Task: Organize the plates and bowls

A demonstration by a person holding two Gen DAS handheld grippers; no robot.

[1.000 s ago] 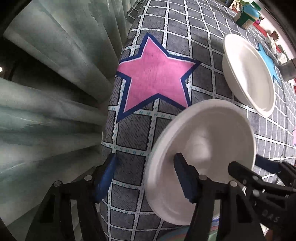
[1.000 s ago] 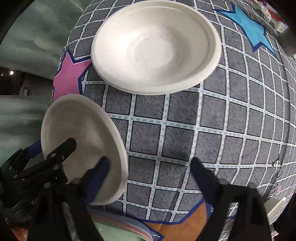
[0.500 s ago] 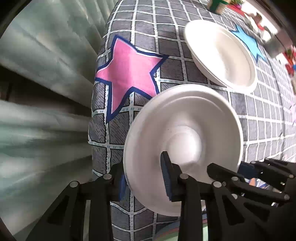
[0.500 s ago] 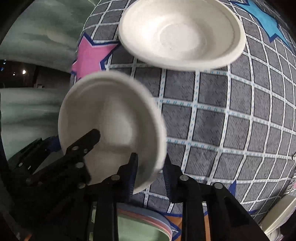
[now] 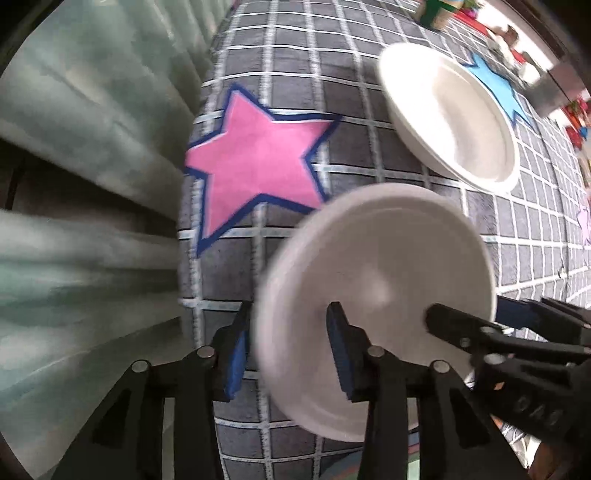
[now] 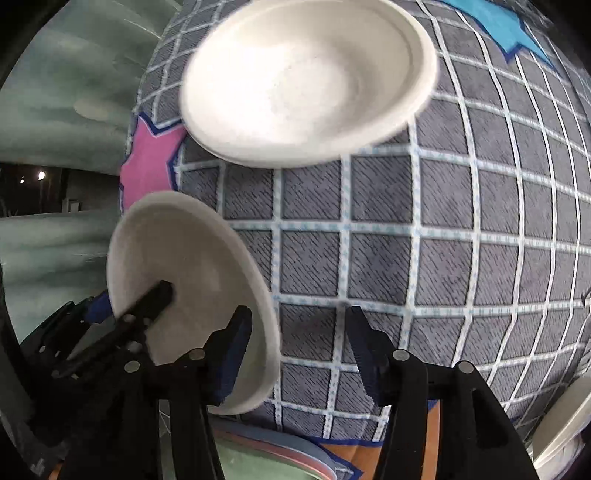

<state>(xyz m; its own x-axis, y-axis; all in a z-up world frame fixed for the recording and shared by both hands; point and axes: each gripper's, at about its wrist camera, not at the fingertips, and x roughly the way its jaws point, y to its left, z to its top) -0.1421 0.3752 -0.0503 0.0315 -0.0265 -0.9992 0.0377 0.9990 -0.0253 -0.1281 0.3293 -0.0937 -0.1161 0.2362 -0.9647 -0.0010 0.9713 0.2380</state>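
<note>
Only the left wrist view takes in the whole pink star [image 5: 255, 173] on the grey checked cloth of the bench [image 5: 280, 48], and a green container [image 5: 439, 14] and a metal box [image 5: 554, 92] at the far edge. The right wrist view shows only a slice of that star. It adds a stack of coloured plates [image 6: 258, 454] at the near edge and the rim of another white dish [image 6: 565, 417] at the lower right.

Counted across both views, there are three white dishes. The held plate [image 5: 376, 280] is tilted on edge above the bench. The white bowl [image 5: 450, 114] lies flat on the cloth beyond it, well apart from it. The third is the dish at the corner. There are two clear stars, pink and blue [image 5: 498, 88], and a green curtain [image 5: 92, 110] hangs to the left.

The left gripper [image 5: 289, 310] pinches the held plate at its rim, one finger on its face and one behind. The right gripper [image 6: 297, 314] is spread. Its left finger lies over the plate's hollow and its right finger stands clear of the rim.

Raised letters on the right gripper's body are too blurred to read.
</note>
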